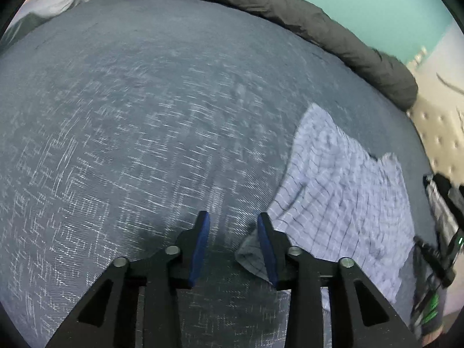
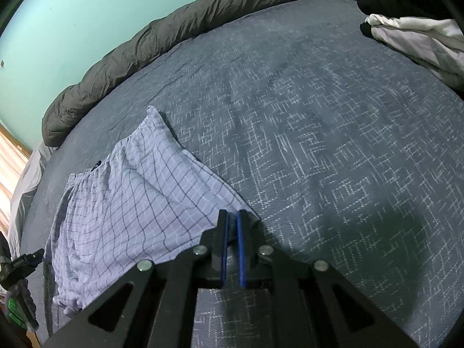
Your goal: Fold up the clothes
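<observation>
Pale blue checked shorts (image 1: 342, 191) lie spread on the dark blue patterned bedspread (image 1: 145, 116). In the left wrist view my left gripper (image 1: 233, 226) is open, its right blue pad against a hem corner of the shorts. In the right wrist view the shorts (image 2: 130, 203) stretch to the left. My right gripper (image 2: 232, 220) is nearly shut, pinching the shorts' near right corner between its blue pads. The other gripper shows at the right edge of the left wrist view (image 1: 440, 217).
A rolled dark grey duvet (image 2: 162, 37) lies along the far edge of the bed by a teal wall. A pile of black, white and grey clothes (image 2: 411, 20) sits at the far right. A tufted beige headboard (image 1: 435, 133) is beyond the bed.
</observation>
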{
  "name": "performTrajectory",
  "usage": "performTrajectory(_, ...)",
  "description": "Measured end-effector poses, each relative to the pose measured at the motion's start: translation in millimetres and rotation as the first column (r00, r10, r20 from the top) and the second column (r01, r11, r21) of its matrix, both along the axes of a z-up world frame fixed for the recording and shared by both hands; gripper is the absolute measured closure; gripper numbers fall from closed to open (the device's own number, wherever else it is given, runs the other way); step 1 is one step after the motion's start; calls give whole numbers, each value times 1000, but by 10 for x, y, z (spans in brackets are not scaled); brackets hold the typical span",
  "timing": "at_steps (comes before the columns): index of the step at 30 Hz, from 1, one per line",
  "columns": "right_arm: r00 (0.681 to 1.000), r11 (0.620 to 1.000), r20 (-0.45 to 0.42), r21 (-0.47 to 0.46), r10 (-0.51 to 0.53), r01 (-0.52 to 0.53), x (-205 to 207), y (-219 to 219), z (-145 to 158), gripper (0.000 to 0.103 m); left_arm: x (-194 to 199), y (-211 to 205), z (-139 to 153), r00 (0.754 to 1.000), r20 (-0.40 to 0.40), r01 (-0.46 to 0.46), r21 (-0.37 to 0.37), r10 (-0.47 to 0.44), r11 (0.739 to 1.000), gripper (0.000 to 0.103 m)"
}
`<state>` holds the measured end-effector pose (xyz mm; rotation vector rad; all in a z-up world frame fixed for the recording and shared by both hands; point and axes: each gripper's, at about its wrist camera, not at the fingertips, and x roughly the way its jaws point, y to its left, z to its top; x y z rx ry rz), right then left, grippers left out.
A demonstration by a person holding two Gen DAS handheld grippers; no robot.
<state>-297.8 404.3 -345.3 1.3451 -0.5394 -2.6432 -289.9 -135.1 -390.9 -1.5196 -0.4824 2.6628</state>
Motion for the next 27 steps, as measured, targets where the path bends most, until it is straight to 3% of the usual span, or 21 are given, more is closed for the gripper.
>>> performTrajectory(3,1000,1000,3,-5,-2,2,1,7,-9,98,21,122,-25,999,16,47,-8,-47,999,99)
performTrajectory(5,1000,1000,3,-8,-3,3,22,24,0,98,27,187,-46,997,26,71,-12,-70,997,99)
performTrajectory(10,1000,1000,3,-16,-4,5,28,33,-5,98,-13,323,-90,995,33,100,-101,-98,990,99)
performTrajectory(14,1000,1000,5,-18,-5,5,30,32,-11,98,-64,258,-48,997,16,70,-84,-69,994,88)
performTrajectory(22,1000,1000,9,-22,-6,6,21,25,-23,98,-83,257,-100,993,41,111,-77,-108,991,88)
performTrajectory(24,1000,1000,9,-21,-6,7,23,20,-22,98,-88,265,-77,992,35,121,-82,-119,989,102)
performTrajectory(27,1000,1000,8,-23,-7,7,29,22,-20,98,-89,276,-25,991,21,135,-95,-134,986,102)
